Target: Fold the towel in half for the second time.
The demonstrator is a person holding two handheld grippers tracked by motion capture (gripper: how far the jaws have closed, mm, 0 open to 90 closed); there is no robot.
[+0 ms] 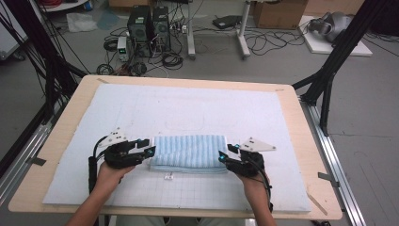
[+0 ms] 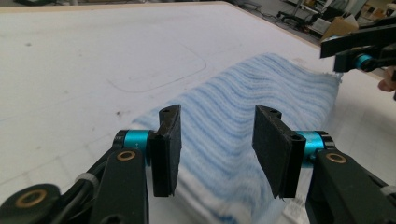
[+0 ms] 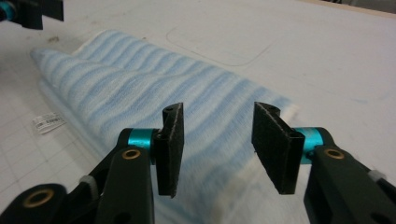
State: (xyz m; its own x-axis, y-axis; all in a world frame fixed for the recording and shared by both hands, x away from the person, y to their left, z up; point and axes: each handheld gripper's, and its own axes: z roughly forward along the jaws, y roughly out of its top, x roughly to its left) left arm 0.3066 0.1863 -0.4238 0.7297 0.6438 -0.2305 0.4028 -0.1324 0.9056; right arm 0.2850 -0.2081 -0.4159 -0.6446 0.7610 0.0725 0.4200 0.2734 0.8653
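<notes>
Blue-striped folded towel [image 1: 188, 153] lies flat on the white mat [image 1: 141, 103], near its front edge. Left gripper [image 1: 149, 147] and right gripper [image 1: 225, 155] sit at its ends, jaws parted, gripping nothing.

My two forearms come in from six o'clock, splayed slightly apart, each hand wrapped round the body of a black two-jaw tool. My left gripper [image 1: 149, 149], black with teal collars behind its flat black pads, points toward three o'clock with its jaws standing parted, nothing pinched between the pads. My right gripper [image 1: 225, 153], its matching twin, points toward nine o'clock, jaws likewise apart and pressing on nothing. Both grey three-cornered plates sit on top, tilted toward twelve o'clock.
</notes>
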